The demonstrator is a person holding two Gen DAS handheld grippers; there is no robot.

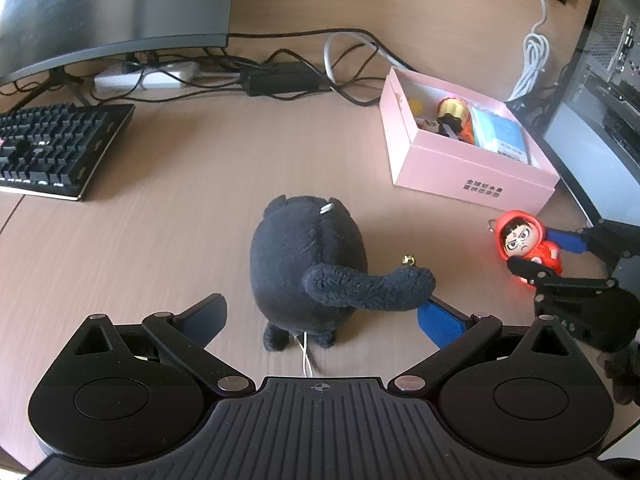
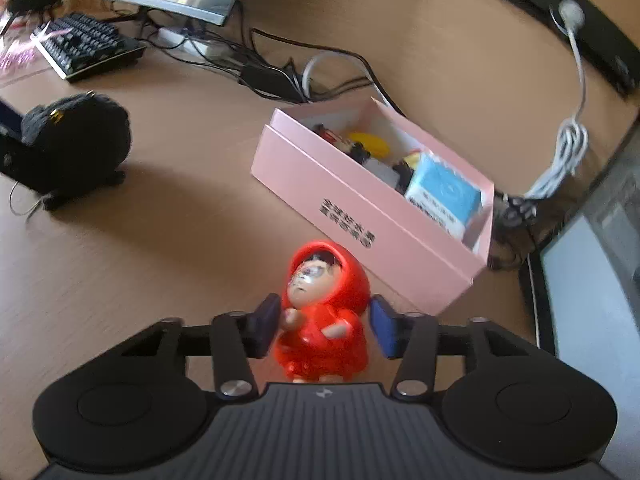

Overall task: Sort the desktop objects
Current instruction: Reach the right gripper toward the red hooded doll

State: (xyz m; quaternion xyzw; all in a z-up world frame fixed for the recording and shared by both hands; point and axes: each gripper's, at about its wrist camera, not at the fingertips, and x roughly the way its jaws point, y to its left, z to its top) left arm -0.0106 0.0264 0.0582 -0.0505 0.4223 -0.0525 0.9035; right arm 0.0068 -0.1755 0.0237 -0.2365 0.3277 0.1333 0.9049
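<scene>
Red-hooded figurine [image 2: 324,312] stands upright on the wooden desk [image 2: 120,264], just in front of the near corner of the pink box [image 2: 360,216]. It sits between the blue pads of the right gripper [image 2: 324,328]. The left pad [image 2: 264,328] touches the figurine's side; the right pad [image 2: 384,332] lies close to the hood, but a thin gap may remain there, so a firm pinch cannot be confirmed. The figurine's feet appear to rest on the desk.

From the left wrist view, the same figurine [image 1: 528,244] shows with the right gripper [image 1: 552,256] around it from the right side.

Pink box is open on top and holds several small items, among them a light blue carton [image 2: 444,192] and a yellow piece [image 2: 370,142].

Black plush toy [image 1: 308,268] stands on the desk well left of the figurine, back toward the left gripper [image 1: 320,320]. The left gripper's fingers are spread wide, one on each side of the plush; the plush tail [image 1: 372,286] lies over the right-hand blue pad [image 1: 440,324].

Farther back: keyboard [image 1: 52,148], monitor [image 1: 108,8], a tangle of cables [image 1: 288,72].
</scene>
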